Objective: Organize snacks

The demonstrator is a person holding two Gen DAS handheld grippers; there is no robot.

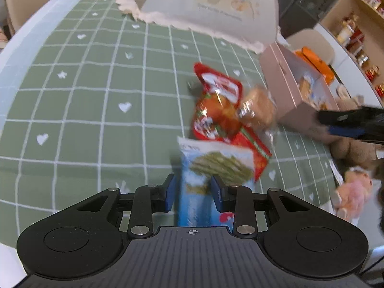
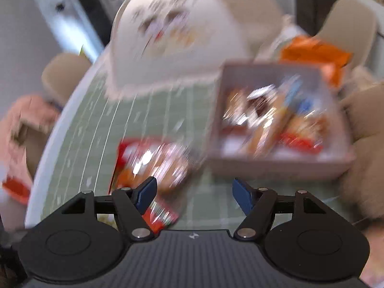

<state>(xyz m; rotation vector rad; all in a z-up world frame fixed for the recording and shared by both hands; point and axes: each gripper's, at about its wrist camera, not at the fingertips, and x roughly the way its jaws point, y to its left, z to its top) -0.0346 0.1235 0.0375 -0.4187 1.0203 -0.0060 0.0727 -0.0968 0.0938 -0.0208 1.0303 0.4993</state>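
Observation:
My left gripper point(image 1: 194, 189) points down at the green checked tablecloth point(image 1: 84, 96), shut on a blue snack packet point(image 1: 216, 158) printed with green sticks; the packet fans out beyond the blue pads. Just past it lie a red snack packet point(image 1: 216, 110) and a wrapped bun point(image 1: 258, 110). In the blurred right wrist view, my right gripper point(image 2: 194, 192) is open with nothing between its fingers, above the cloth between the red packet point(image 2: 144, 163) and a pink box point(image 2: 264, 165) holding several snacks. The right gripper point(image 1: 324, 124) also shows beside the box point(image 1: 283, 84).
A white domed food cover point(image 1: 216, 7) with a cartoon print stands at the back of the table. An orange packet point(image 1: 314, 62) sits beyond the box. Plush toys point(image 1: 352, 192) lie at the right edge. Chairs and a stocked shelf point(image 1: 355, 31) surround the table.

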